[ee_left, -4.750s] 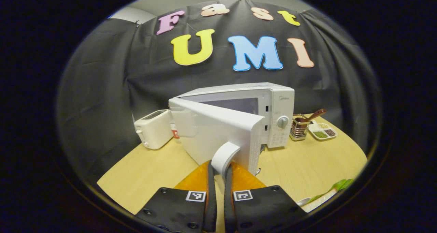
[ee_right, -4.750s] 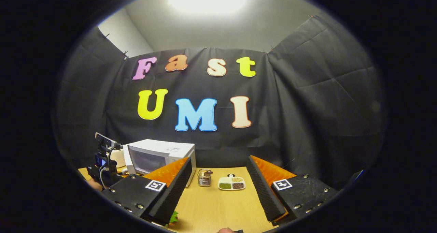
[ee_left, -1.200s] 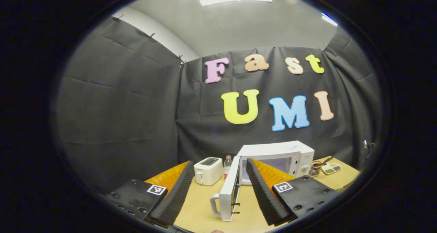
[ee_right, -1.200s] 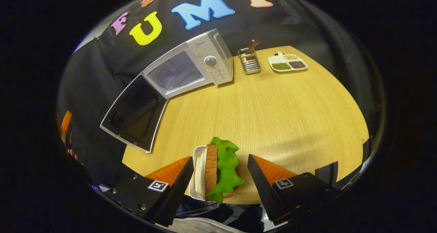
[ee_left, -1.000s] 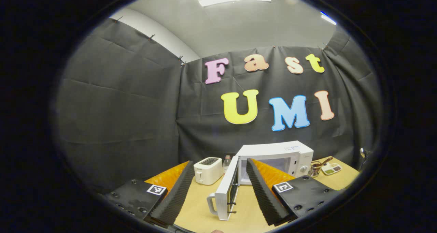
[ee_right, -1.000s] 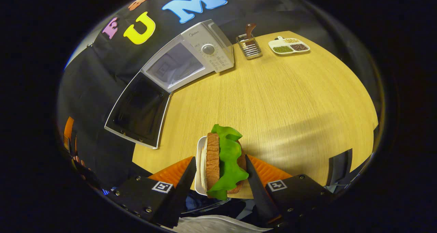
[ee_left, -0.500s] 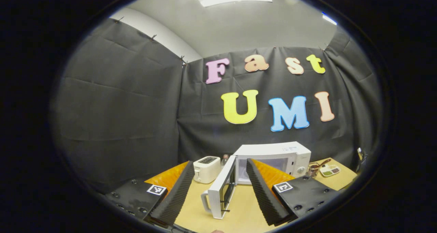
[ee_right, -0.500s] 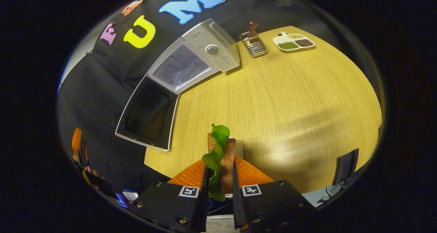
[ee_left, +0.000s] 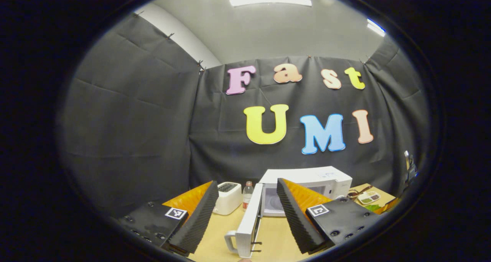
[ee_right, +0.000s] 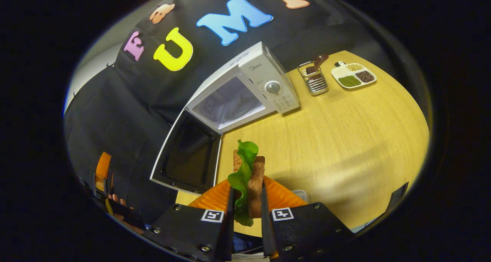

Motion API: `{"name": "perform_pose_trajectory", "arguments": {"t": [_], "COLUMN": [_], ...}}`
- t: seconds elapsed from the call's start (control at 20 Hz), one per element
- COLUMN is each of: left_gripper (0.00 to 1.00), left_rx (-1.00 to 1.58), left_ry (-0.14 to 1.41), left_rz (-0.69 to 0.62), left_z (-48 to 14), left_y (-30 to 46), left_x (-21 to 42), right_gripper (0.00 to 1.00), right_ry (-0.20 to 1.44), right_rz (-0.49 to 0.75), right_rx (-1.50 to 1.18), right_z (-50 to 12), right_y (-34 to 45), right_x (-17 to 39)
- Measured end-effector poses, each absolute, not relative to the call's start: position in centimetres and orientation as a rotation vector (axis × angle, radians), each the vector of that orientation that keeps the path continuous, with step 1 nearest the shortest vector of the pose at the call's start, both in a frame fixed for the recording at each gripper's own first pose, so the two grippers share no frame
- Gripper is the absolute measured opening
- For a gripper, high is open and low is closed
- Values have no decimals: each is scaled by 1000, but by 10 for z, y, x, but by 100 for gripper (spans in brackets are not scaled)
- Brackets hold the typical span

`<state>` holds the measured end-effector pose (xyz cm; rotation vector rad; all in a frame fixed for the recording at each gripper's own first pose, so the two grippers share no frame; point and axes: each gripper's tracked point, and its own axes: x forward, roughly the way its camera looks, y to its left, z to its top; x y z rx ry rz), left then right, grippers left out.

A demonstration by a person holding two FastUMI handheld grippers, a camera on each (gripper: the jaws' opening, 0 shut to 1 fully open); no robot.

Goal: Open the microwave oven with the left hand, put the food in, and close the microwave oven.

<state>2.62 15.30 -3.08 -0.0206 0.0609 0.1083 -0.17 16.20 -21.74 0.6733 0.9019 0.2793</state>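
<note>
In the left gripper view, the left gripper point(ee_left: 245, 212) is hanging with its fingers spread wide before the microwave point(ee_left: 307, 185), whose door point(ee_left: 249, 225) is standing open. In the right gripper view, the right gripper point(ee_right: 247, 204) is pinching the sandwich point(ee_right: 248, 177) upright above the wooden table point(ee_right: 345, 139), near the open microwave point(ee_right: 245, 97).

The microwave point(ee_right: 245, 89) stands at the back of the counter point(ee_right: 345, 139), its door point(ee_right: 188, 154) swung out to its left. A utensil rack point(ee_right: 313, 79) and a divided dish point(ee_right: 353, 74) sit to its right; a toaster point(ee_left: 228, 193) and bottle point(ee_left: 248, 191) to its left.
</note>
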Motion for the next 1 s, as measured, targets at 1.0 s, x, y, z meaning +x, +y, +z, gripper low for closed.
{"name": "perform_pose_trajectory", "arguments": {"t": [1.0], "left_gripper": [100], "left_rx": [29], "left_ry": [97], "left_rz": [188], "left_z": [-55], "left_y": [322], "left_x": [97], "right_gripper": [31], "right_ry": [549], "right_rz": [63], "right_rx": [783], "right_z": [-261], "right_y": [293], "right_x": [222]}}
